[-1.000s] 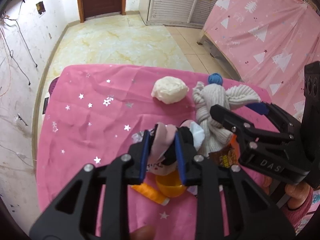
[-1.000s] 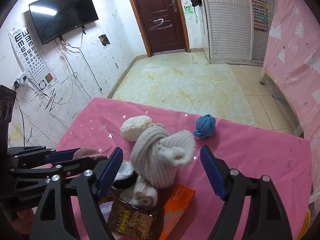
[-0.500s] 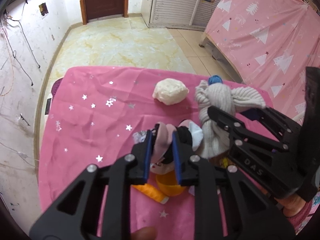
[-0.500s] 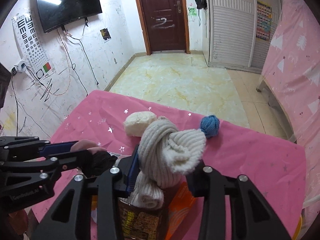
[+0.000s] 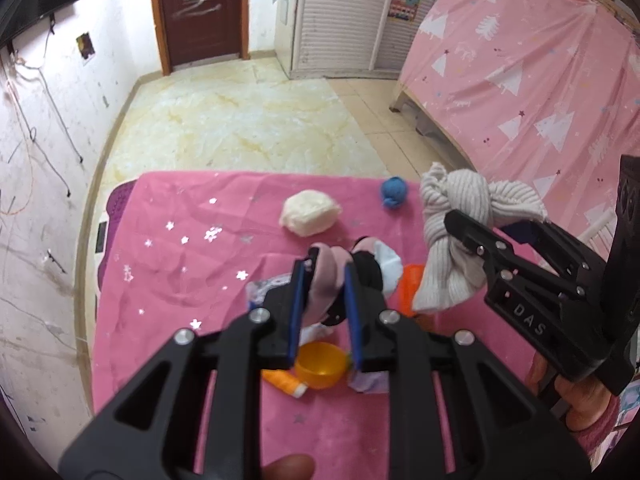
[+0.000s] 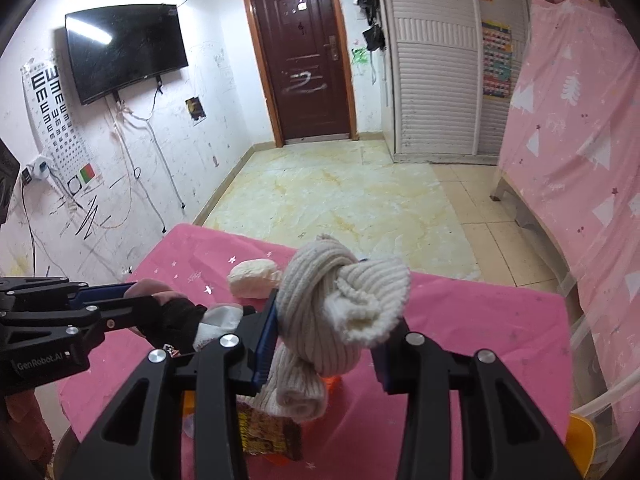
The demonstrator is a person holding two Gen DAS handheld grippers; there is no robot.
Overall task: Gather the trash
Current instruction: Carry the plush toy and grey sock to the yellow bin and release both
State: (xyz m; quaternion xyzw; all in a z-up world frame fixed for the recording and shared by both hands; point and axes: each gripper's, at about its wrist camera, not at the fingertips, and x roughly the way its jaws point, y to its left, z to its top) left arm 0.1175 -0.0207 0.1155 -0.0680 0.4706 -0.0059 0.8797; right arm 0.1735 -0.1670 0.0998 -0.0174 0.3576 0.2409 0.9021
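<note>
Ahead of the tool, a dark brown door (image 6: 301, 56) is set in a scuffed white wall; a television (image 6: 124, 50) is mounted leftward, louvred cupboards (image 6: 434, 60) rightward, above marbled floor (image 6: 340, 196).

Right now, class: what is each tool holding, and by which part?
Left tool is shut on the pink-and-black sock bundle, clamping its pink end. Right tool is shut on the knotted grey sock bundle, gripped across its middle beside the knot.

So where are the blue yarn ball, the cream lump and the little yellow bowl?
blue yarn ball (image 5: 394, 192), left wrist view, its middle
cream lump (image 5: 309, 218), left wrist view, its top
yellow bowl (image 5: 319, 362), left wrist view, its inside
</note>
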